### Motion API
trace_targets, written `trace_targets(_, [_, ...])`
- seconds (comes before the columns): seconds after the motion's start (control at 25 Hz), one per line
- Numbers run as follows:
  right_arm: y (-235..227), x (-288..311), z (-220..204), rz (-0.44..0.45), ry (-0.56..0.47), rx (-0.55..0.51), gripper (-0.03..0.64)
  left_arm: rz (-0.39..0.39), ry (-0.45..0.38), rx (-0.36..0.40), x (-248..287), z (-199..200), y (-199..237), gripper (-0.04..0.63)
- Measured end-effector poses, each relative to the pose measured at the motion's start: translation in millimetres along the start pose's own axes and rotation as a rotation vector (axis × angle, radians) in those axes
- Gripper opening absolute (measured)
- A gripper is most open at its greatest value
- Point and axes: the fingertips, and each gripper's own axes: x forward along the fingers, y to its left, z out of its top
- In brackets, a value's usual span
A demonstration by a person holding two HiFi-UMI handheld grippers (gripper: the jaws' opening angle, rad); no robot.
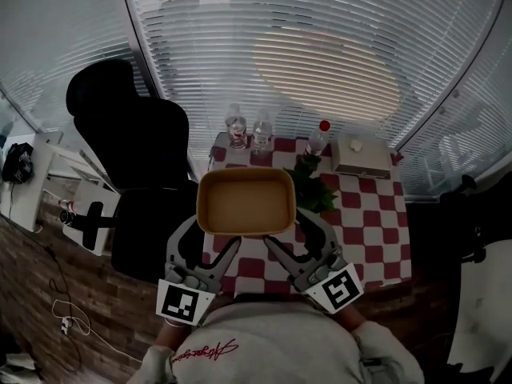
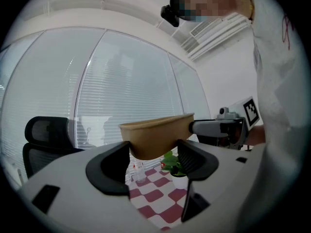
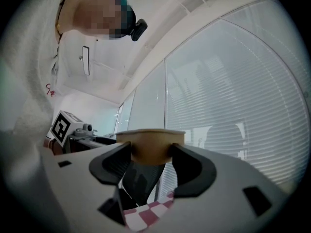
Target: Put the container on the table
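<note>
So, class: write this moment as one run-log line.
state: holding | container: in air above table | left tool: shut on container | right tool: shut on container

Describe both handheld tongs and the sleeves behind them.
The left tongs and right tongs match: pale grey curved bodies, black inner pads, and each carries a white cube with black square markers. No cables show. The sleeves are light grey.
</note>
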Motion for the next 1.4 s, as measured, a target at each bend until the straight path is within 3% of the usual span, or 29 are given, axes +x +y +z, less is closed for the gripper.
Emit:
trace_targets(0.64, [-10, 0, -48, 0.06, 0.083, 0.021, 0.261, 0.069, 0.073, 0.027, 11, -40, -4, 0.307])
trace_targets(1.4, [8, -6, -90, 0.096, 0.175, 0.019, 0.26, 0.099, 0.165, -0.032, -2, -97, -7, 0.307])
